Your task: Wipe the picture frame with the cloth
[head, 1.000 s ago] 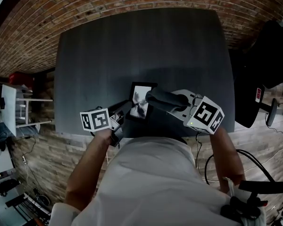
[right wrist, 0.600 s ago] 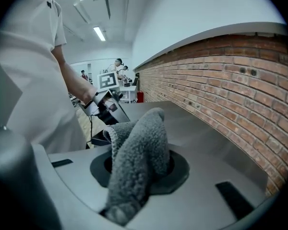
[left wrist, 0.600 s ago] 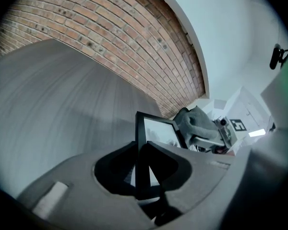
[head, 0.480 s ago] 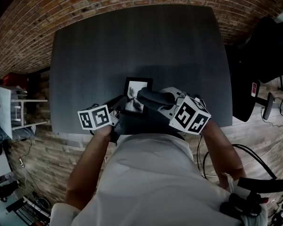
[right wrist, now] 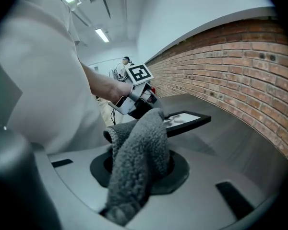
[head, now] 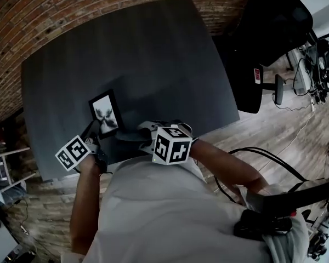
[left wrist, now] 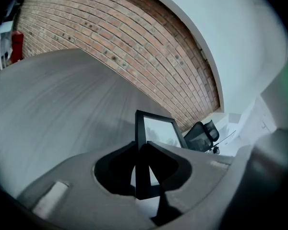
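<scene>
Head view: at lower left, the left gripper meets the near end of the picture frame, which shows its photo face up over the dark worktop. The right gripper sits just right of the frame, at the worktop's near edge. A black chair stands at upper right, off the worktop, and a brick wall runs along the top.

Left gripper view: the left gripper is pressed together on the picture frame, and the frame's black edge rises straight up from between the jaws at centre. The brick wall curves across the top, and the chair shows at right.

Right gripper view: the right gripper pinches a grey cloth, which bunches up from between the jaws and blocks the centre. Behind it, right of centre, the picture frame juts out of the left gripper. The cloth's top edge overlaps the frame's near end; whether they touch cannot be told.
</scene>
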The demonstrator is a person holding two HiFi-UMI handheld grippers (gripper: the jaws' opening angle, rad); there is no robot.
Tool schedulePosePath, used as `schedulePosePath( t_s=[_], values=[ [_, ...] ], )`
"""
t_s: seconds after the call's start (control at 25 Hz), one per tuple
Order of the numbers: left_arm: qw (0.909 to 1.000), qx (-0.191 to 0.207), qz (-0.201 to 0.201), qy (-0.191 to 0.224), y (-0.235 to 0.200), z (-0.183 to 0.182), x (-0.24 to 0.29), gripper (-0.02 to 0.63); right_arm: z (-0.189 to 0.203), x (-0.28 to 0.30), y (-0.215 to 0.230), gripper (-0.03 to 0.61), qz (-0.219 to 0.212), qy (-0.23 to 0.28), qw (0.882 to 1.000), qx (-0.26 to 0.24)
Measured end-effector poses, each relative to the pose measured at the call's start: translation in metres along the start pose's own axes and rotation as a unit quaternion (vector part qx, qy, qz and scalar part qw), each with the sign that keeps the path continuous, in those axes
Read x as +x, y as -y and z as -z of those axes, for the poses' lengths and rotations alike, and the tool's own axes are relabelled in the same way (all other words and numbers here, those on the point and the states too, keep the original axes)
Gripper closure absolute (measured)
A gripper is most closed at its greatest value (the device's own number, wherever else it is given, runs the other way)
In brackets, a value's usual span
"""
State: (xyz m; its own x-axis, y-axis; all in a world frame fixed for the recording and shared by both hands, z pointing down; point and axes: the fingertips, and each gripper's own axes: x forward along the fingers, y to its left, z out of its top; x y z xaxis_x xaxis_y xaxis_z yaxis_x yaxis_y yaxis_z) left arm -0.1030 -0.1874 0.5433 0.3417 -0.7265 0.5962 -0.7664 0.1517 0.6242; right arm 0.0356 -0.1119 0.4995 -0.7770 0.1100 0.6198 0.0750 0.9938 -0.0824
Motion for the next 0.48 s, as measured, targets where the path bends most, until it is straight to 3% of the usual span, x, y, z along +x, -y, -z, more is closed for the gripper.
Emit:
schedulePosePath(
  t_s=[0.24,0.36,0.48],
  values=[
    [0.9995,0.013,-0.003,0.027,-0.002,-0.003,-0.028,0.538,-0.035,-0.020,0.025,0.494,0.040,0.095,0.992,0.072],
    [0.9991,0.016,0.001,0.040,0.003,0.004,-0.037,0.538,-0.031,-0.020,0.040,0.494,0.066,0.087,0.992,0.063],
    [0.9993,0.017,0.017,0.030,0.003,0.007,-0.034,0.538,-0.026,-0.008,0.026,0.494,0.067,0.056,0.994,0.066]
  ],
)
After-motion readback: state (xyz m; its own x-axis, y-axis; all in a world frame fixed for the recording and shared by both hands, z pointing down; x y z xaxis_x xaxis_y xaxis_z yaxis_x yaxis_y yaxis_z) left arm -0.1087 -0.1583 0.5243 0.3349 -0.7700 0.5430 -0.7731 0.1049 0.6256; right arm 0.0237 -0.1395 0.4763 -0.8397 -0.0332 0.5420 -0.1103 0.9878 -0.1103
